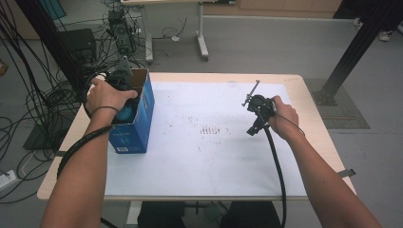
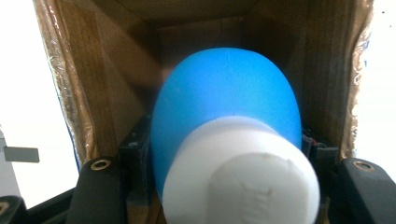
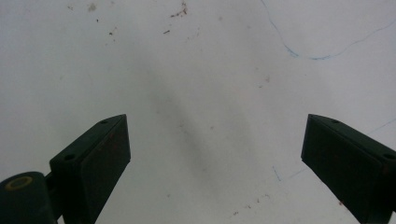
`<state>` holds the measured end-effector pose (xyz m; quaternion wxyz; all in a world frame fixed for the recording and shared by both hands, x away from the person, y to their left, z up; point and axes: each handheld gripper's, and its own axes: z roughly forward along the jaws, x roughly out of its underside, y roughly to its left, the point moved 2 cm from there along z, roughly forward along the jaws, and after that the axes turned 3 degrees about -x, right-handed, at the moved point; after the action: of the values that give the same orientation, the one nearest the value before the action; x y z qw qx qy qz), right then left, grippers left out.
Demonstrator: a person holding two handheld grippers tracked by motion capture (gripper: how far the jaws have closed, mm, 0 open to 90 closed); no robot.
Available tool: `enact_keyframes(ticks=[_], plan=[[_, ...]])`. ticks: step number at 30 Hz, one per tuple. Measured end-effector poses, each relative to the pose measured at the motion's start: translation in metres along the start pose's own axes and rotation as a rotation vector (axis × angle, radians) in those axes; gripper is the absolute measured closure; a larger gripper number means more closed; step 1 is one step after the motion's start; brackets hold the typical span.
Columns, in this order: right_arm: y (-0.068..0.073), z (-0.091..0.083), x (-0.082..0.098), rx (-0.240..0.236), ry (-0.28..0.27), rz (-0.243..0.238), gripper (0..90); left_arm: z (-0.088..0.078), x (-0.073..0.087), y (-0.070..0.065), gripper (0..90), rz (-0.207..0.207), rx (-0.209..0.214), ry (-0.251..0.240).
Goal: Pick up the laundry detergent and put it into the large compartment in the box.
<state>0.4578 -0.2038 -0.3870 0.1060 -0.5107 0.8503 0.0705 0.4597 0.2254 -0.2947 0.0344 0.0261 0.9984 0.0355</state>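
1. The left hand-held gripper (image 1: 124,102) sits at about 9 o'clock on the bench (image 1: 313,118), pushed down into the open top of a blue cardboard box (image 1: 135,126) that stands upright near the bench's left edge.
2. In the left gripper view its two black jaws are clamped on either side of a blue rounded object with a white cap (image 2: 229,140); the cap end points back toward the camera and the blue body points into the box.
3. The box's brown inner walls (image 2: 107,79) surround the held object on both sides and beyond it.
4. The person's left hand (image 1: 107,95) wraps over the left hand-held gripper at the box's rim.
5. The right hand-held gripper (image 1: 254,114) is at about 3 o'clock, held by the right hand (image 1: 285,116) over the white sheet (image 1: 209,152) that covers the bench.
6. In the right gripper view its jaws stand wide apart with nothing between them, above the stained white sheet; whether they touch it I cannot tell.
7. A black cable (image 1: 278,171) trails from it toward 6 o'clock.
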Motion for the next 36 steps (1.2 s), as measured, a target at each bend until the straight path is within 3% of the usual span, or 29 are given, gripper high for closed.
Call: enact_keyframes(ticks=[12, 22, 26, 29, 36], plan=[[0.001, -0.001, 0.000, 0.002, 0.004, -0.003, 7.5, -0.003, 0.000, 0.002, 31.3, -0.016, -0.014, -0.001], [0.000, -0.002, 0.000, 0.007, 0.006, -0.003, 7.6, -0.017, 0.001, 0.002, 27.6, -0.024, -0.009, 0.000], [0.000, -0.003, 0.001, 0.011, 0.003, -0.004, 7.5, -0.024, 0.001, 0.000, 27.1, -0.019, -0.001, -0.011], [0.001, -0.004, 0.001, 0.012, 0.004, -0.004, 7.6, -0.034, 0.001, -0.002, 27.1, -0.014, -0.024, -0.022], [0.002, -0.006, -0.001, 0.016, -0.001, -0.010, 7.6, -0.056, 0.003, -0.003, 25.1, -0.005, -0.029, -0.051]])
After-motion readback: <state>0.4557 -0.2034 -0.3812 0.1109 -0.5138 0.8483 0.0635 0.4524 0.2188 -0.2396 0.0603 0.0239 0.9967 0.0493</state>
